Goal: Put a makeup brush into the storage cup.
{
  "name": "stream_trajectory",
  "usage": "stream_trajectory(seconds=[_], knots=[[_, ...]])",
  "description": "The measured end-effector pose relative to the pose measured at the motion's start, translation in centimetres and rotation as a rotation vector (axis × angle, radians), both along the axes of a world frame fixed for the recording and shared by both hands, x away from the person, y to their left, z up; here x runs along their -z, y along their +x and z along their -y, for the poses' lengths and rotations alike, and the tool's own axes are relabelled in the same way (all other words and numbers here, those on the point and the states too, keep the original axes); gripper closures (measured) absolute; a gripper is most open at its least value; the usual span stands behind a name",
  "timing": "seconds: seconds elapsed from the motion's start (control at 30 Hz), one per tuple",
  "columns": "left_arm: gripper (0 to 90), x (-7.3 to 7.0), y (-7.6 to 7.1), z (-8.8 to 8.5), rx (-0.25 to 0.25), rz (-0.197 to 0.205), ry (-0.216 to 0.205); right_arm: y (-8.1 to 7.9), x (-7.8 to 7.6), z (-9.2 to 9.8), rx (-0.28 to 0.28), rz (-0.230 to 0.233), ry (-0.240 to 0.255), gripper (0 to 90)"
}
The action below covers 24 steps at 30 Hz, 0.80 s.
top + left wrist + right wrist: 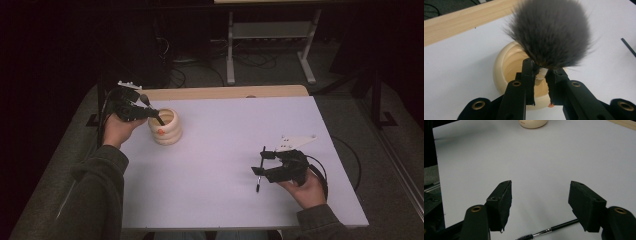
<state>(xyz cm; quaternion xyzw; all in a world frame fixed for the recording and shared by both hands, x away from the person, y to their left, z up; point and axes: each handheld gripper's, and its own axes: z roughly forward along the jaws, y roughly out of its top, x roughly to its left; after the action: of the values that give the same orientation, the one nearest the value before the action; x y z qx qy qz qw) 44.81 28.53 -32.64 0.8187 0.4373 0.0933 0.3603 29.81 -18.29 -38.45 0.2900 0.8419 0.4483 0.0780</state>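
Observation:
My left gripper [148, 112] [541, 75] is shut on a makeup brush [145, 99] just below its fluffy grey head [552, 32]. The brush's black handle slants down into the mouth of a cream ribbed cup [166, 129] [505, 66] at the table's far left. My right gripper [260, 168] [540, 197] stands open near the front right, with nothing between its fingers. Just under it a thin black spoolie wand [258, 183] [549, 230] lies flat on the table. The cup's base [532, 123] shows far off in the right gripper view.
The white tabletop [230, 135] has a wooden strip [225, 92] along its far edge. Beyond it are a dark floor, cables and a metal stand [270, 45]. The person's sleeves come in at the lower left and lower right.

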Motion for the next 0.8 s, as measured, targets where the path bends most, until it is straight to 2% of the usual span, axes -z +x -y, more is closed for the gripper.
stream_trajectory(seconds=[0.17,0.33,0.4,0.5,0.7,0.8], knots=[[76.9,0.5,-0.2,0.0,0.002,-0.005,0.002,0.0,0.1,-0.1,-0.003,0.003,-0.002,34.1],[76.8,0.8,-0.2,0.4,0.014,-0.016,0.032,0.0,0.0,-0.1,-0.005,0.004,0.005,33.9],[76.6,0.9,-0.2,0.6,0.016,-0.015,0.031,0.0,0.0,-0.1,-0.004,0.002,0.004,33.8],[75.6,1.0,-0.4,0.8,0.025,-0.015,0.059,-0.1,0.1,-0.2,-0.010,0.001,-0.002,33.7],[63.9,1.2,-1.1,-0.1,-0.011,0.005,0.043,-0.1,-0.1,-0.2,-0.019,0.002,0.015,33.8],[59.7,1.0,-1.6,-0.8,-0.013,0.017,0.017,-0.1,0.0,-0.3,-0.019,0.001,0.008,33.6]])
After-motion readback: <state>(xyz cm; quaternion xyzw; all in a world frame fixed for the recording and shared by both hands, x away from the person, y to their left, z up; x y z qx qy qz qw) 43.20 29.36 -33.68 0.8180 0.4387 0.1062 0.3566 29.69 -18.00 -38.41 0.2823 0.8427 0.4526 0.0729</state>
